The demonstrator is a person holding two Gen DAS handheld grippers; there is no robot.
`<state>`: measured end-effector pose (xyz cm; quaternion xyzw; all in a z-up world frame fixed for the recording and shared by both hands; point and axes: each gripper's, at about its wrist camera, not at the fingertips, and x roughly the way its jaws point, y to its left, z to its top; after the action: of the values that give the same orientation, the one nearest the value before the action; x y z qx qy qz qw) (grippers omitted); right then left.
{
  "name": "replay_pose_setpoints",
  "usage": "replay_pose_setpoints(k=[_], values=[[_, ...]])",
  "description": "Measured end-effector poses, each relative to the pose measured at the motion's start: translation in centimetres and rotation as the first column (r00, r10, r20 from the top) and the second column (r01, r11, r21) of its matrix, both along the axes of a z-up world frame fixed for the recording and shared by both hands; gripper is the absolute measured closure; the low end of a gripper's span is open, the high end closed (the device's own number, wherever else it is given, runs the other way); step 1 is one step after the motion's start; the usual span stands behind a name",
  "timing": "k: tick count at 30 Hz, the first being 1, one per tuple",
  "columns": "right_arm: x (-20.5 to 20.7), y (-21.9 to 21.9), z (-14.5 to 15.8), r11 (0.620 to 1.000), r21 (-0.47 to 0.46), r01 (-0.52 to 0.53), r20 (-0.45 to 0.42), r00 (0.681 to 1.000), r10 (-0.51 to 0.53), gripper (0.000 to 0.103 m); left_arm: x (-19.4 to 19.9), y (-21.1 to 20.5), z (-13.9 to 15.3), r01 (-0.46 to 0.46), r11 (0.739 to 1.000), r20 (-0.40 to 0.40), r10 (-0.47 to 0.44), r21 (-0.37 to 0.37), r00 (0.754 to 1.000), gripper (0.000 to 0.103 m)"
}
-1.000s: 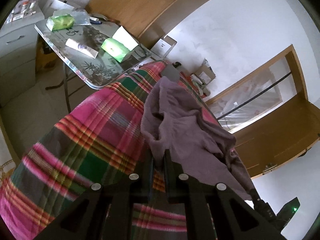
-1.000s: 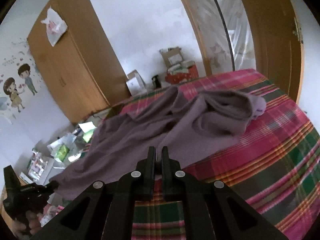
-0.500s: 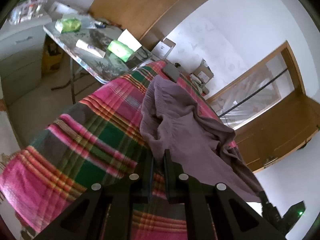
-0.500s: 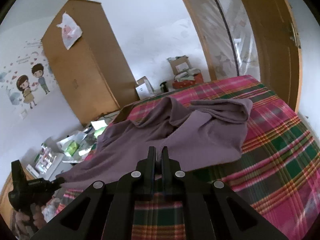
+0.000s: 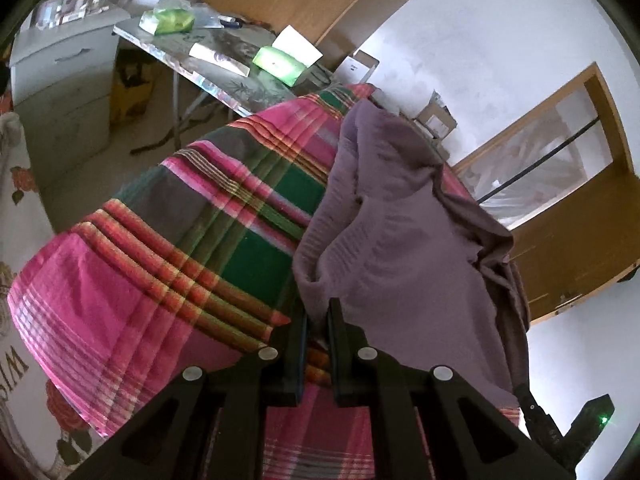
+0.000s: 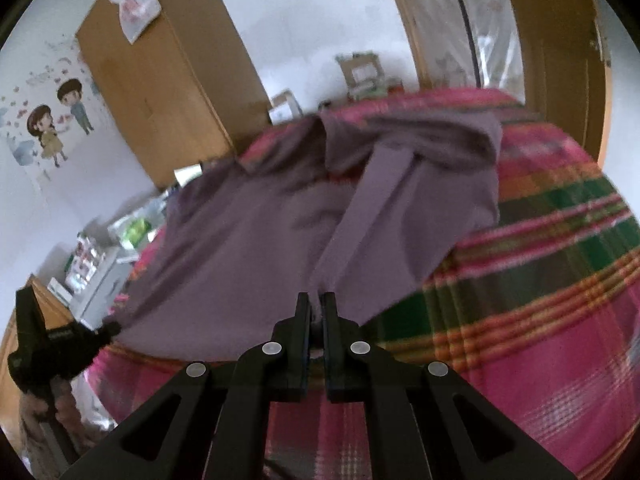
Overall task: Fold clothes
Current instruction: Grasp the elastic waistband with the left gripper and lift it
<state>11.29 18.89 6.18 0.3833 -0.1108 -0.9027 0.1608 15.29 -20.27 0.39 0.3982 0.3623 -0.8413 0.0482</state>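
Right, both the left gripper (image 5: 318, 316) and right gripper (image 6: 317, 304) pinch the purple garment's (image 5: 400, 240) near edge; lower evenly, keeping it taut over the plaid bedspread (image 5: 180, 240).

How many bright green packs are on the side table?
2: one green pack at the table's far end, another nearer the bed, beside a white card. More may be hidden behind the clutter.
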Motion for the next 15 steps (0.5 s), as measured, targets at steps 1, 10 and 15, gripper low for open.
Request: replay_pose_setpoints(k=[1,10,15], values=[[-0.1,0.0,-0.4,1.000,0.004,-0.001,0.013,1.000,0.001,0.097,0.0,0.0,-0.1,0.005,1.000,0.004,-0.005,-0.003,1.000,0.093],[-0.3,0.2,-0.7,0.997,0.053,-0.054,0.056,0.997,0.051,0.092,0.8,-0.5,0.6,0.057,0.995,0.019,-0.056,-0.085,0.998,0.089],[0.6,-0.9,0.7,0.987,0.099,-0.124,0.003,0.992,0.125,0.087,0.2,-1.3,1.9,0.076,0.993,0.004,-0.076,-0.092,0.997,0.089]])
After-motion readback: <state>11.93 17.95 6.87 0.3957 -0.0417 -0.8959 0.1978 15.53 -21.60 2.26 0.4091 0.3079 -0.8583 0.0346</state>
